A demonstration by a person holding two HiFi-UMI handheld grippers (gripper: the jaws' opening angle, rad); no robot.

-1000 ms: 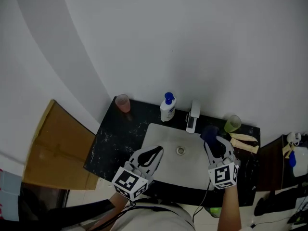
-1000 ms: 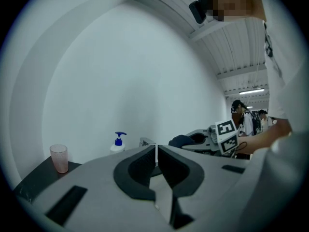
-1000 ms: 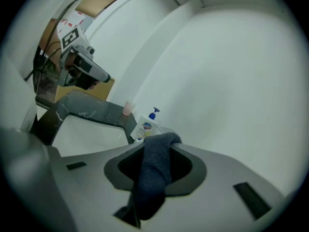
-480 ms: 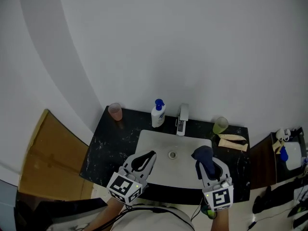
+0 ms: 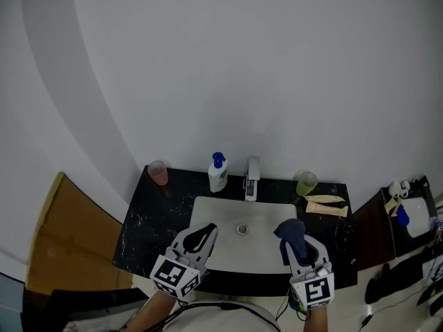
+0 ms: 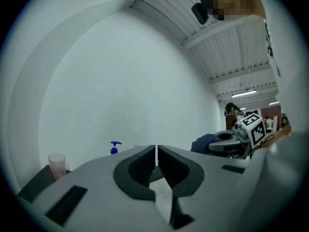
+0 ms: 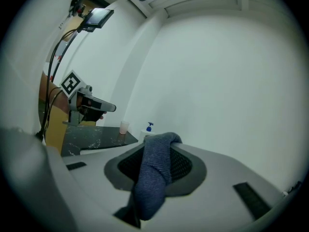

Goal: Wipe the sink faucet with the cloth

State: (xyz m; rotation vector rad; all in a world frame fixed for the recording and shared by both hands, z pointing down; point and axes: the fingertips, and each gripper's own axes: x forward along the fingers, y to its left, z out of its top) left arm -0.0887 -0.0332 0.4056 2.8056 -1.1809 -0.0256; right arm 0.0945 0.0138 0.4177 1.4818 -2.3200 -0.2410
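The chrome faucet (image 5: 252,178) stands at the back rim of the white sink (image 5: 214,213). My right gripper (image 5: 291,236) hovers over the sink's front right part, shut on a dark blue cloth (image 5: 291,228) that sticks out past its tips. In the right gripper view the cloth (image 7: 154,178) hangs folded between the jaws of the right gripper (image 7: 159,148). My left gripper (image 5: 206,229) is over the sink's front left part, its jaws closed together with nothing in them. The left gripper view shows the left gripper (image 6: 157,151) and the cloth (image 6: 205,142) off to the right.
On the black marble counter (image 5: 149,213) stand a pink cup (image 5: 158,173), a white soap bottle with a blue pump (image 5: 217,173) and a green cup (image 5: 305,183). Beige items (image 5: 327,206) lie at the right. A brown board (image 5: 66,234) leans at the left.
My right gripper with the cloth has drawn back from beside the faucet toward the sink's front edge and rolled. The left gripper has shifted slightly. The head view has tilted up.
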